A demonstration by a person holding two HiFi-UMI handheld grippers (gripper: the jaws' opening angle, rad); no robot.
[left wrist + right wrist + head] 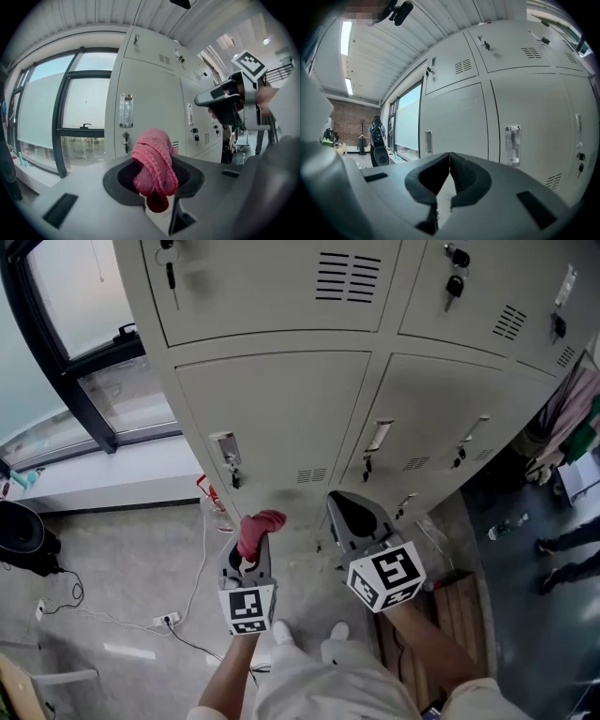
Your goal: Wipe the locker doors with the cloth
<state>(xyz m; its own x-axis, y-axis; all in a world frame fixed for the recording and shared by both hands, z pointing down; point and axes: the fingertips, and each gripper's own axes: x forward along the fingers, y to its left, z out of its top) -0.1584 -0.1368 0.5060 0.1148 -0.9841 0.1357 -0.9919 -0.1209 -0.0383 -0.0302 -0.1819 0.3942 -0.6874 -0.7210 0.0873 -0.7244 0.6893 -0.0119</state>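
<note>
Here we are in front of the lockers (281, 418), and both arms reach forward from the body, forearms side by side, each hand carrying its tool toward the lower row of doors. The left hand-held gripper (246, 563) points at the lower left door (272, 413), its jaws clamped on the cloth (260, 527): a pink knitted wad that bulges up out of the jaws and droops over their front. It hangs in the air short of the metal, not touching any door, roughly below that door's handle (226, 451). The left marker cube (248, 608) faces straight up at the head camera. Over on the other side, the right hand-held gripper (354, 517) is angled a touch to the left, its cube (386, 579) tilted. Its jaws are brought together at the tips with nothing between them, and it is clear of the lockers too. From the left gripper view it sits up and to the right, higher than the cloth. Below both tools lies the grey floor (122, 568), with a white cable (202, 559) trailing across it, and the window (94, 362) runs off to the left.
</note>
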